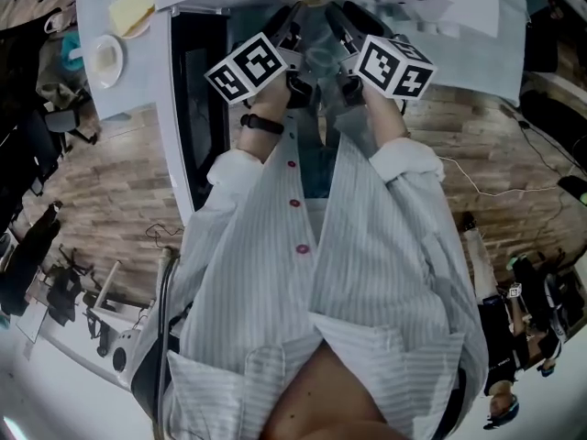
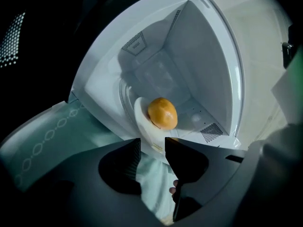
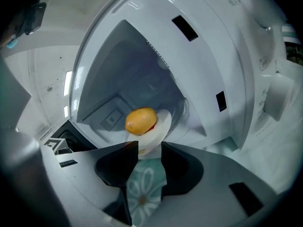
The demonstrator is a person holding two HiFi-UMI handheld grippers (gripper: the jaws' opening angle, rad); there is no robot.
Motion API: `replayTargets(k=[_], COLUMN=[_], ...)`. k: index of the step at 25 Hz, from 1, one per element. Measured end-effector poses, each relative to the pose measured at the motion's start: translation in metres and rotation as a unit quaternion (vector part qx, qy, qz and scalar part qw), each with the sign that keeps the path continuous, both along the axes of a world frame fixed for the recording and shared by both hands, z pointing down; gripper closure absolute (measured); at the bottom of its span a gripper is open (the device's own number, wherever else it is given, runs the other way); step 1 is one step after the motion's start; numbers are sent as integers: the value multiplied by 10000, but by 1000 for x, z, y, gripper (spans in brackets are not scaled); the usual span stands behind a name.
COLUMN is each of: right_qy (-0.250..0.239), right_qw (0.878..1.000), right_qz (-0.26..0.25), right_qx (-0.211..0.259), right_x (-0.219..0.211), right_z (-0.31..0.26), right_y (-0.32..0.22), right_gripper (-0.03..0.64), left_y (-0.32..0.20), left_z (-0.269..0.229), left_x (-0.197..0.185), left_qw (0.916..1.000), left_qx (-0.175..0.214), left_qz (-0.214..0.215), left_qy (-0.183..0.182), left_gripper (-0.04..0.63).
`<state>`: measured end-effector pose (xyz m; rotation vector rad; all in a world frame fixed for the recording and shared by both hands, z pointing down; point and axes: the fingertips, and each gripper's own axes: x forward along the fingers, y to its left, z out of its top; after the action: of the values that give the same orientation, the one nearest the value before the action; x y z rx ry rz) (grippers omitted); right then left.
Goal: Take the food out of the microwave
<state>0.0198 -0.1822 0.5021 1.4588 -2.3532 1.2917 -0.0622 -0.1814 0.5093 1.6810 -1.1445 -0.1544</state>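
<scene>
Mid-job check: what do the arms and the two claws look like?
The left claw and right claw each have two black wedge-shaped jaws on a grey body, topped by a white cube with black square markers. The person wears a pale striped shirt with red buttons and rolled sleeves, plus a black wristband on the left wrist.

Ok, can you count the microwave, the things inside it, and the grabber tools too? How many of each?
microwave: 1
plate: 1
bun: 1, on the plate
grippers: 2, the left gripper and the right gripper, both with jaws apart and empty
Total: 5
</scene>
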Motion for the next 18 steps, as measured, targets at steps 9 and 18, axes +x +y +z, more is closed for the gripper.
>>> replayTargets(k=[9, 18], right_qy=[-119, -262], right_qw=[9997, 9993], right_qz=[101, 118], right_qx=[-169, -240], right_x=[-4, -8], right_z=[15, 18], right_y=[-11, -20], right_gripper=[463, 465], left_y=[-8, -18], left_z=[16, 15], left_x=[-8, -6], left_qw=[9988, 9976], left_qx=[-281, -369], left_qz=[-264, -347], left_qy=[296, 464], left_gripper=[442, 442])
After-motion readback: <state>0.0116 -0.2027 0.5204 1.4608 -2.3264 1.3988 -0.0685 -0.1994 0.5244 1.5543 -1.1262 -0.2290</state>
